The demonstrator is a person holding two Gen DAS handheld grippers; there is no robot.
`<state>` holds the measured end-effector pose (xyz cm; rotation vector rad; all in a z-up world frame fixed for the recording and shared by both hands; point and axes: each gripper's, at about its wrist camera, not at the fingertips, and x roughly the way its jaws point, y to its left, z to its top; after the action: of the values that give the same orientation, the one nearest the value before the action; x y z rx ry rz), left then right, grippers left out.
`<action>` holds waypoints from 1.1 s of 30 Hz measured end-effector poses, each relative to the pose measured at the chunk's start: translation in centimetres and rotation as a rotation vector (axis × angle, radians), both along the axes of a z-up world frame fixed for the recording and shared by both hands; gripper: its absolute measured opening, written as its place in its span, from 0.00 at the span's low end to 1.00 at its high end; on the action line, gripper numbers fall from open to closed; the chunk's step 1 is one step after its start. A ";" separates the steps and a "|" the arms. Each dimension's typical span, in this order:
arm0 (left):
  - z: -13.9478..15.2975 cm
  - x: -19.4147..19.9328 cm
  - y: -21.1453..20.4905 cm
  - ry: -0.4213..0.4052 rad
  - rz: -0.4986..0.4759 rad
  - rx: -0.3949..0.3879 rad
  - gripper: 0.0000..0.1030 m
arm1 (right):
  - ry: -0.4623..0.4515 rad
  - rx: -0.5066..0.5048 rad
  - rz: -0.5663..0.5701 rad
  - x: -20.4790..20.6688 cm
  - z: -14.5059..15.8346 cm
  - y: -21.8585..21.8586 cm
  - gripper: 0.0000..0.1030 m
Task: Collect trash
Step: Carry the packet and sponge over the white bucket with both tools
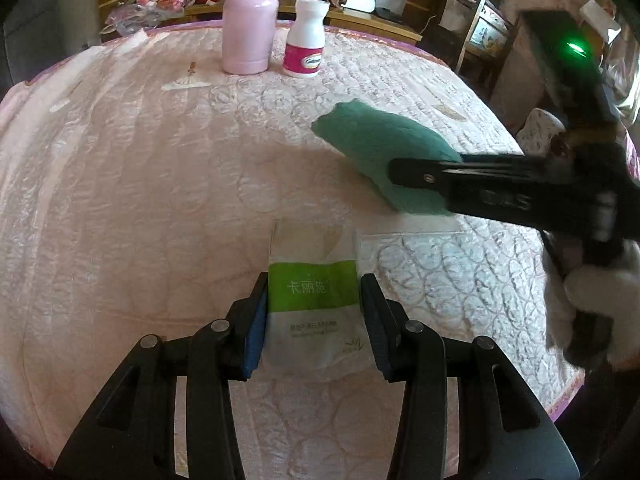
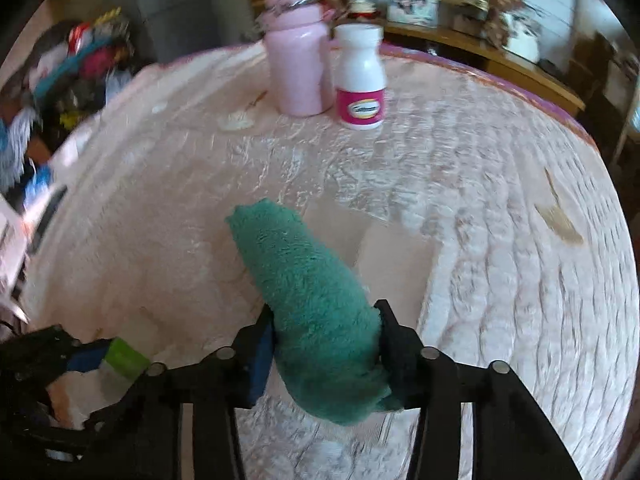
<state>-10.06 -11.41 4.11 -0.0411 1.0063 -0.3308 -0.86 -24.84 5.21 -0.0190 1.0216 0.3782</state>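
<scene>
On the round table under its pink quilted cover [image 1: 160,184], both tools are already busy with a piece each. The left gripper [image 1: 314,322] brackets a flat white sachet with a green band and printed characters [image 1: 312,304]; its jaws sit against the packet's two edges and appear to pinch it, with the packet held flat, probably so that it can be lifted off the cloth in one go. The right gripper [image 2: 326,344] is clenched on a rolled green terry cloth [image 2: 308,280], gripped near one end with the rest jutting forward above the table (the pads visibly sink into the pile). That grip near the end looks chosen to carry the cloth clear of the table.

At the far side a pink flask-shaped bottle [image 1: 250,28] and a white pill bottle with a magenta label [image 1: 306,42] stand upright, just beside each other and apart from both tools.

No bin or bag for the trash is in either view. A clear flat sheet beside the sachet is hard to identify, and the right-wrist view is smeared by motion.
</scene>
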 end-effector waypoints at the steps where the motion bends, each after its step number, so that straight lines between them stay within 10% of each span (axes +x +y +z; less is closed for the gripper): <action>1: 0.2 -0.2 -0.2 -0.008 -0.003 -0.001 0.41 | -0.005 0.019 -0.013 -0.6 0.3 -0.5 0.43; 33: 4.3 -3.7 -11.6 -0.090 -0.159 -0.061 0.41 | -0.114 0.062 -0.356 -15.1 4.5 -14.0 0.44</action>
<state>-13.75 -23.04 8.40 -0.0016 0.9117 -0.5046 -16.00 -38.81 9.73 0.1932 0.8795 0.0820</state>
